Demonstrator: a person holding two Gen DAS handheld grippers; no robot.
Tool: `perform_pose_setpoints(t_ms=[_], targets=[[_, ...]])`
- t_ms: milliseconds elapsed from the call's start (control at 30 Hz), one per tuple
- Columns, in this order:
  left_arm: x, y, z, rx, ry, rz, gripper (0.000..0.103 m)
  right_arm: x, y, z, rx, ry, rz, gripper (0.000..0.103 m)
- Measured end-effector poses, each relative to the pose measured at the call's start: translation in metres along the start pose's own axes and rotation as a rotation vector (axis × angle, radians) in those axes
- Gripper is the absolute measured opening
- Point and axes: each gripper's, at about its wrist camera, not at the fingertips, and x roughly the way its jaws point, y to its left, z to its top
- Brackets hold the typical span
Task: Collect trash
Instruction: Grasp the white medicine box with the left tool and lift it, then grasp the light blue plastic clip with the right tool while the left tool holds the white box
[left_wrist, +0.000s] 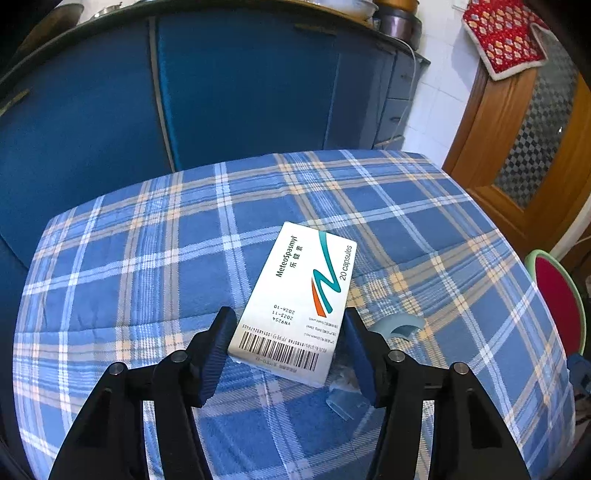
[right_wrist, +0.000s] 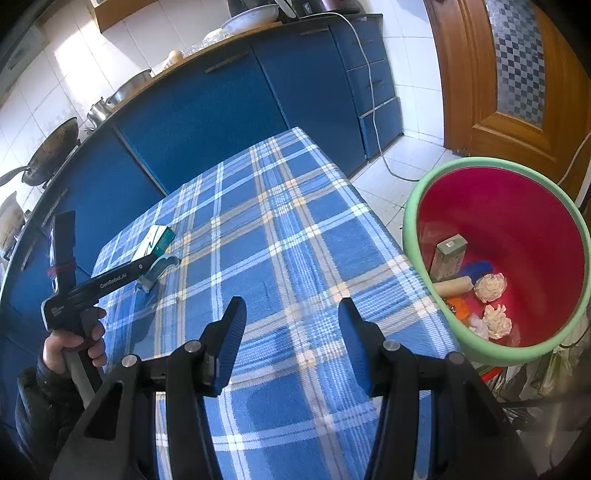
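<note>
two hand-held grippers over a worktop (right_wrist: 295, 229) w/ a blue plaid cloth. left hand-held gripper (left_wrist: 290, 349) angled down at a white medicine box (left_wrist: 299, 299) lying flat on the cloth, barcode end nearest the cam, "20 capsules" printed on top. jaws stand part open either side of that barcode end; left pad (left_wrist: 218, 354) close beside the box edge, right pad (left_wrist: 356, 354) just at the other edge. can't tell if either pad actually presses on it, box looks flat on the cloth, not lifted. a pale blue curved plastic bit (left_wrist: 400, 326) lies just right of the box, and a clear scrap of wrapper (left_wrist: 343, 397) sits near the box's near corner, under the right jaw.

right hand-held gripper (right_wrist: 291, 343) hovers above bare cloth, jaws about half open, nothing between them. from its view the left tool is seen from the side, held by a hand (right_wrist: 75, 345) in a dark sleeve, tip at the box (right_wrist: 155, 242), which shows a teal side.

bin (right_wrist: 424, 206) w/ green rim and red inside stands off the worktop's right edge, on the floor side. inside it: a small upright carton (right_wrist: 448, 254), a cardboard roll (right_wrist: 452, 286), two crumpled tissue wads (right_wrist: 489, 288), some orange and blue bits.

blue cabinets (right_wrist: 207, 110) behind the worktop, wooden door (right_wrist: 476, 92) at right.
</note>
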Motion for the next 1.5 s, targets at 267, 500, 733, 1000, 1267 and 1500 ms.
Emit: perform_pose_setpoints(t_ms=[267,500,733,1000,1267,1500], targets=[[-0.029,0.007,-0.009,-0.057,-0.058,0.026,0.059,0.006,0.019,0.007,-0.058,0.000,0.027,0.054],[-0.065,0.020,-0.031,-0.165,-0.100,0.093,0.058,0.019,0.053,0.014,-0.148,0.010,0.070,0.054],[-0.073,0.034,-0.056,-0.274,-0.136,0.164,0.058,0.045,0.093,0.020,-0.293,0.045,0.104,0.054],[-0.076,0.039,-0.062,-0.286,-0.181,0.231,0.058,0.081,0.120,0.023,-0.394,0.068,0.110,0.054],[-0.070,0.042,-0.066,-0.292,-0.166,0.211,0.058,0.114,0.137,0.029,-0.459,0.097,0.119,0.054],[-0.069,0.044,-0.067,-0.306,-0.164,0.196,0.058,0.134,0.143,0.031,-0.492,0.116,0.149,0.043]])
